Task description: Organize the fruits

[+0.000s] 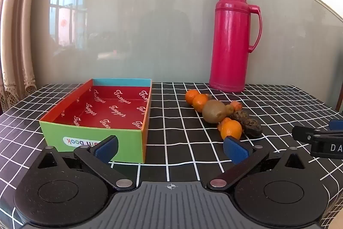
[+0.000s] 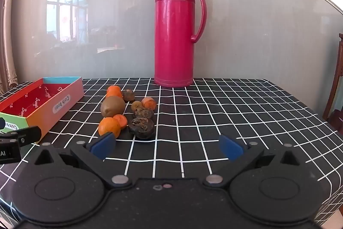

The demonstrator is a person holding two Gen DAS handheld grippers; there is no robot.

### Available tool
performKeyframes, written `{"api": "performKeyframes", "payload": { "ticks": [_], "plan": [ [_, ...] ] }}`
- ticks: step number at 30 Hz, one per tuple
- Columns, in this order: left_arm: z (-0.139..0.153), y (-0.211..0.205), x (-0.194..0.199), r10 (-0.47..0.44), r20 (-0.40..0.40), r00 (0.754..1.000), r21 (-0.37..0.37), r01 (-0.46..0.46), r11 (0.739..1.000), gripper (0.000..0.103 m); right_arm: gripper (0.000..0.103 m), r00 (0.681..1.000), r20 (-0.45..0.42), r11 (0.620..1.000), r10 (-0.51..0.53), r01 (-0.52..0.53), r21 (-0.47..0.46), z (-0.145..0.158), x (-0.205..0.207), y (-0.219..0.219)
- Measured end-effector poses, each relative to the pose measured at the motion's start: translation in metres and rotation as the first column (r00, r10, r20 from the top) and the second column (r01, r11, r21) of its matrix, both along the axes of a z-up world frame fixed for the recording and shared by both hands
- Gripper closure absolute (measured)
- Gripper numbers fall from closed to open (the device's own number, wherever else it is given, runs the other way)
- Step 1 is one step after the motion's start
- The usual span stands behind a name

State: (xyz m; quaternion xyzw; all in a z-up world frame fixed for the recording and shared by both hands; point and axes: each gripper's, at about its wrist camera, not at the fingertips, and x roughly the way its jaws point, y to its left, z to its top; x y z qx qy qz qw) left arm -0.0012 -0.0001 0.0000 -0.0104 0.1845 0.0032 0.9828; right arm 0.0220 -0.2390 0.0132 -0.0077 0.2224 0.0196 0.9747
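A cluster of fruit lies mid-table: a brown kiwi point(image 1: 214, 111) point(image 2: 112, 106), several oranges such as the near one point(image 1: 231, 129) point(image 2: 109, 126), and dark wrinkled fruits point(image 1: 252, 127) point(image 2: 142, 125). To the left stands an open box point(image 1: 94, 132) point(image 2: 64, 100) with a red printed inside and nothing in it. My left gripper point(image 1: 170, 147) is open, low over the cloth, between the box and the fruit. My right gripper point(image 2: 168, 145) is open too, just short of the fruit, with the near orange behind its left pad.
A tall pink thermos jug point(image 1: 232, 40) point(image 2: 176, 29) stands at the back against a glossy grey wall panel. A black-and-white checked cloth point(image 1: 182, 143) point(image 2: 235, 113) covers the table. A wooden chair point(image 2: 337, 87) sits off the table's right edge; a curtain point(image 1: 15, 35) hangs at left.
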Motion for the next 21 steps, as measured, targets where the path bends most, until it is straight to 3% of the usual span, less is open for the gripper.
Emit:
{"api": "performKeyframes", "payload": {
  "ticks": [21],
  "plan": [
    [-0.0007, 0.0008, 0.0019, -0.002, -0.019, 1.000, 0.004, 0.002, 1.000, 0.000, 0.000, 1.000, -0.003, 1.000, -0.001, 0.001, 0.000, -0.0003, 0.0004, 0.0006]
  ]
}}
